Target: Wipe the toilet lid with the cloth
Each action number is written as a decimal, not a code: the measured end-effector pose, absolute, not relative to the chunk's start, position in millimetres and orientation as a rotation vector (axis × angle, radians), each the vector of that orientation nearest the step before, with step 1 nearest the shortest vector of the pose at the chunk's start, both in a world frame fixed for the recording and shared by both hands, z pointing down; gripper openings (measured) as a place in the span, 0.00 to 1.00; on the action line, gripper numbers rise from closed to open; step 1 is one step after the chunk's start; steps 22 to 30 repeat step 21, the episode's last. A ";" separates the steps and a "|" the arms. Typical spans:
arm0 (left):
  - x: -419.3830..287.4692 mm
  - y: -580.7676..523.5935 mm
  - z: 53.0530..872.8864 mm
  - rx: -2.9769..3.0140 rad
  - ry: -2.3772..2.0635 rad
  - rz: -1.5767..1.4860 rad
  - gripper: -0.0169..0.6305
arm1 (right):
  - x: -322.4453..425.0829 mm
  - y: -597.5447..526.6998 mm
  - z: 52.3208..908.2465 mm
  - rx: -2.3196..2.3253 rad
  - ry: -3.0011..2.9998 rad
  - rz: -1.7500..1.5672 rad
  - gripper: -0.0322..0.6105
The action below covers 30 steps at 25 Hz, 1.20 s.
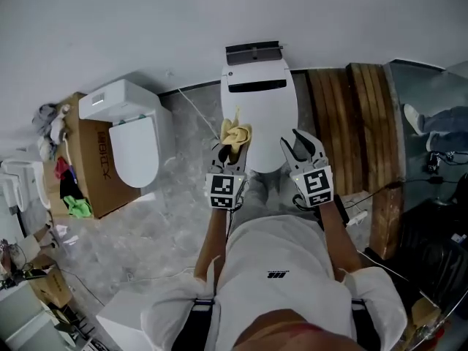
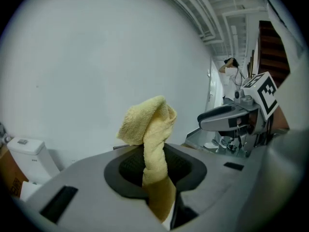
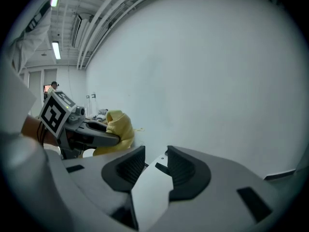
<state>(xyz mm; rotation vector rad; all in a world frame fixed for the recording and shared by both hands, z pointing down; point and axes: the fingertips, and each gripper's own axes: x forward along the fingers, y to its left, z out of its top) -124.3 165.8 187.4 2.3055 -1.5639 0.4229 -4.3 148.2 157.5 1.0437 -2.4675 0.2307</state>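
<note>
yellow terry cloth [image 1: 235,133] all scrunched up, pinched in left gripper [image 1: 231,152] jaws, over left edge of toilet lid [image 1: 267,112]; lid white, shut

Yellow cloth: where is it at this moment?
In the head view the yellow cloth sits clamped in the left hand-held gripper, over the left edge of the toilet lid, left of the open right hand-held gripper.
</note>
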 end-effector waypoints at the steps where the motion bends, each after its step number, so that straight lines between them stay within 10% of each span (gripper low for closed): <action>1: -121.2 166.9 177.1 2.318 -1.575 0.419 0.19 | -1.5 148.4 149.5 1.045 -2.478 0.218 0.30; 30: 2.8 188.5 71.8 2.386 -1.865 0.389 0.19 | 117.3 154.9 65.8 0.964 -2.711 0.101 0.30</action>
